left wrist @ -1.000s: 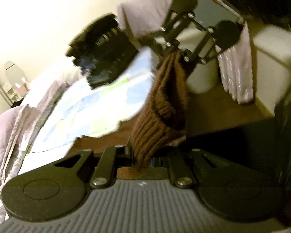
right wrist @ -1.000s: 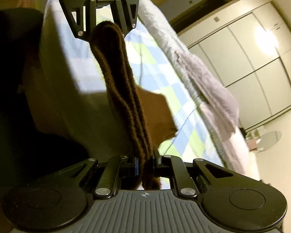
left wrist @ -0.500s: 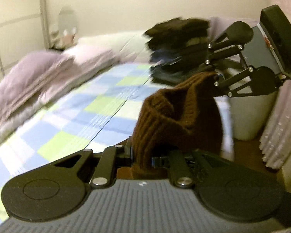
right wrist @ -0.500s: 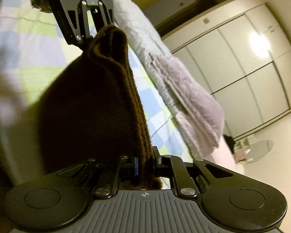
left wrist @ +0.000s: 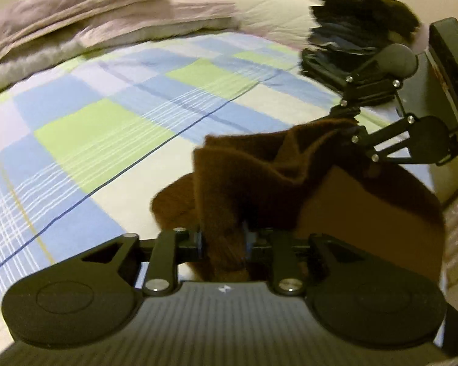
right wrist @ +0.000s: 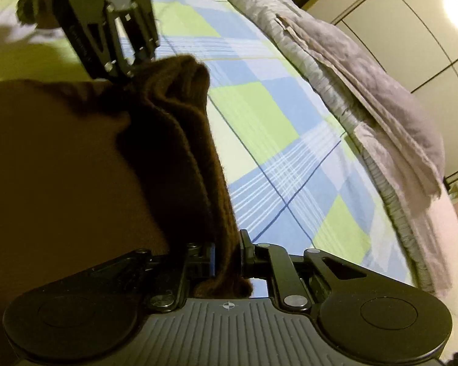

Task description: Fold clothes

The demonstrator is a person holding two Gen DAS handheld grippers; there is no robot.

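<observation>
Brown ribbed knit, one garment (left wrist: 259, 167), hangs in the air just above the near part of the bed, stretched between the two tools. Each tool holds a bunched edge, so the cloth sags in a doubled fold between them. That looks like a way to carry the half-folded piece over the mattress and lay it flat.

The left gripper (left wrist: 223, 241) has a thick wad of the knit between its fingers (left wrist: 198, 241). Its jaws have just been opening, yet the wad fills the gap and both pads seem to touch it, so I judge it a loosening grip, not a release. The right gripper (right wrist: 227, 256) is clamped narrowly on the other bunched edge, with cloth pinched between its pads and a tuft poking out behind. Both tools tilt downward toward the mattress, which suits setting the garment down.

Below lies one checked sheet (left wrist: 107, 128) in blue, green and white, bare where the garment would land. Along the far side sits a lilac quilt (left wrist: 91, 9) folded in layers, probably pushed aside to free the working space. At the bed's far corner stands one stack of dark clothes (left wrist: 357, 21), blurred, perhaps pieces already folded; how many it holds cannot be told. Pale wardrobe doors (right wrist: 412, 15) close the room beyond.

Count: one brown garment, two grippers, one dark stack, one quilt.
</observation>
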